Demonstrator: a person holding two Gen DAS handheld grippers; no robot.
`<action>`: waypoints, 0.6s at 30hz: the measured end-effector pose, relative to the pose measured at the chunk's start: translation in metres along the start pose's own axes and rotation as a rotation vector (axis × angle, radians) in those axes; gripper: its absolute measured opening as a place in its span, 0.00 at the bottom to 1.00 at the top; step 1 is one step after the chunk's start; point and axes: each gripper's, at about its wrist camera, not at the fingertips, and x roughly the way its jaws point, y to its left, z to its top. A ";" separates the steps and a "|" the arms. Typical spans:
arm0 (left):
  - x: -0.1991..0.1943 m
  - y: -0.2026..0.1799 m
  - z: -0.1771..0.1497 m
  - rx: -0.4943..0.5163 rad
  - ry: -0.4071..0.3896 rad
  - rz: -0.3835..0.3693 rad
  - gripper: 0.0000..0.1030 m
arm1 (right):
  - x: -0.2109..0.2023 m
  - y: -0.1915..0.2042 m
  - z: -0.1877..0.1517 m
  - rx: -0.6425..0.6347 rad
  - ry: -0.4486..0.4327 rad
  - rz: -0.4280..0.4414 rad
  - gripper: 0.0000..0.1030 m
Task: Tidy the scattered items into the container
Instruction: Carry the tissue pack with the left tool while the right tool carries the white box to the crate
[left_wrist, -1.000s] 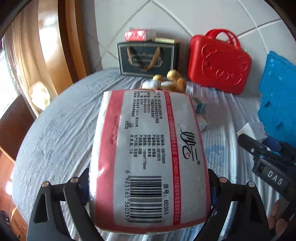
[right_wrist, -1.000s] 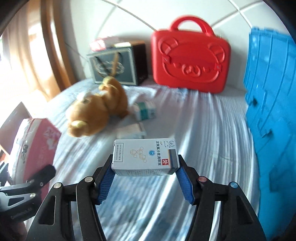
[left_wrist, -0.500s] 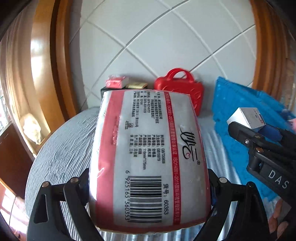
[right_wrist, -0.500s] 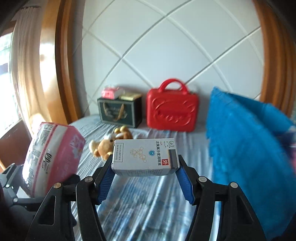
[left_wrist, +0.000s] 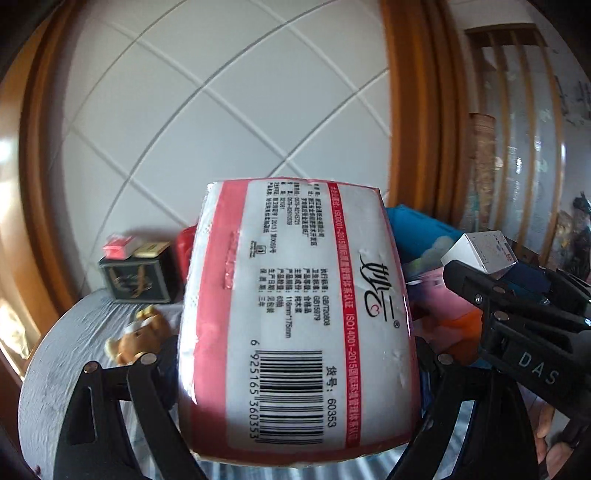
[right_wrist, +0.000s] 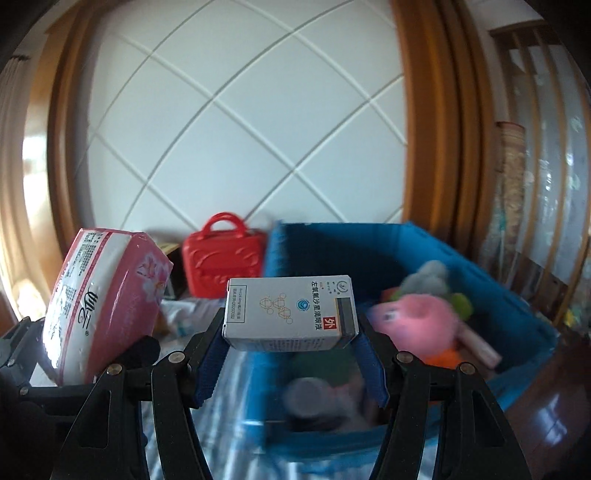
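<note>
My left gripper (left_wrist: 295, 369) is shut on a pink and white tissue pack (left_wrist: 299, 317), held high above the bed; the pack also shows in the right wrist view (right_wrist: 103, 302). My right gripper (right_wrist: 291, 354) is shut on a small white medicine box (right_wrist: 290, 312), held over the near edge of the blue container (right_wrist: 517, 306). The right gripper and its box (left_wrist: 480, 251) show at the right of the left wrist view. A pink plush toy (right_wrist: 424, 325) and other blurred items lie inside the container. A brown teddy bear (left_wrist: 138, 338) lies on the bed.
A red bear-face case (right_wrist: 221, 254) and a dark gift bag (left_wrist: 138, 277) topped with small boxes stand against the tiled wall. The grey striped bedspread (left_wrist: 66, 354) lies below. Wooden frames flank the wall.
Both grippers have risen and swung right with their loads. The container's inside with the toys has come into the right wrist view. The bed has dropped lower in both views.
</note>
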 end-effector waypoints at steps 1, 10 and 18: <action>0.009 -0.021 0.004 0.004 -0.002 0.001 0.88 | -0.001 -0.019 0.001 0.004 -0.003 -0.007 0.61; 0.116 -0.139 0.014 -0.021 0.238 0.081 0.88 | 0.047 -0.187 0.000 0.013 0.080 -0.053 0.61; 0.144 -0.152 0.005 -0.082 0.410 0.139 0.90 | 0.091 -0.228 -0.033 -0.013 0.188 0.050 0.61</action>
